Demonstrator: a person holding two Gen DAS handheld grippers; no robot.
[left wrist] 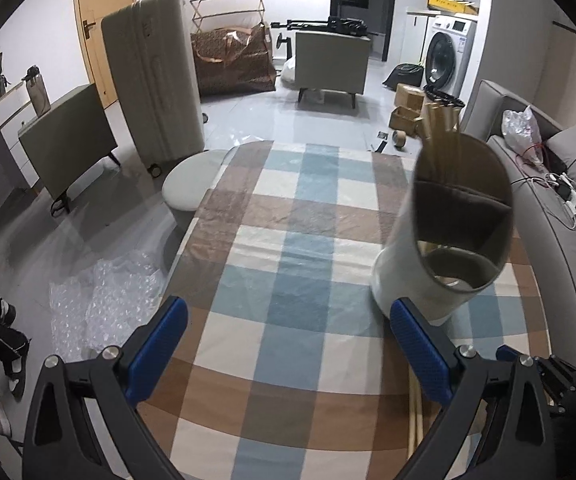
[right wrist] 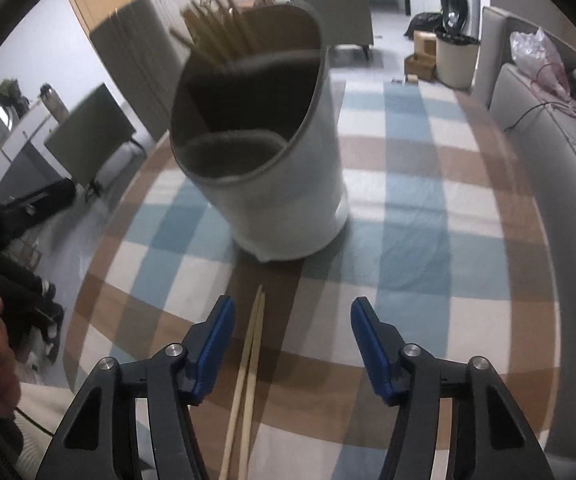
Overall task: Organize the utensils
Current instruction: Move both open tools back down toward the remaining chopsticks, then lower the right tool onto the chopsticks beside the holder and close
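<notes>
left gripper (left wrist: pixel 288 344): fingers (left wrist: pixel 160 344) spread wide, nothing between them, low over the worktop, no contact seen
worktop (left wrist: pixel 272 240): oval, checked cloth in blue, brown and cream under a clear plastic film
stool (left wrist: pixel 192 184): pale grey, tucked at the far-left edge of the worktop
bubble wrap (left wrist: pixel 104 304): on the floor left of the worktop
suitcase (left wrist: pixel 156 80): beige, upright on the floor, far left
utensil holder (right wrist: pixel 272 152): white cylinder with a slanted rim and grey inner dividers, stands on the worktop just beyond the right gripper; in the left wrist view it sits at the right, just beyond the left gripper's right finger
chopsticks in holder (right wrist: pixel 216 28): a bundle of wooden sticks in the far compartment, tips fanning up and left; the near compartments look dark and I cannot tell their contents
loose chopsticks (right wrist: pixel 252 360): one wooden pair flat on the worktop, side by side, tips pointing at the base of the utensil holder but short of it
right gripper (right wrist: pixel 291 344): fingers partly spread, not pinching; the loose chopsticks lie between them, close beside the left finger, not touching either pad as far as I can see
sofa (left wrist: pixel 559 216): grey, along the right of the worktop, with cables and a plastic bag on it
washing machine (left wrist: pixel 447 52): far right, by the wall
</notes>
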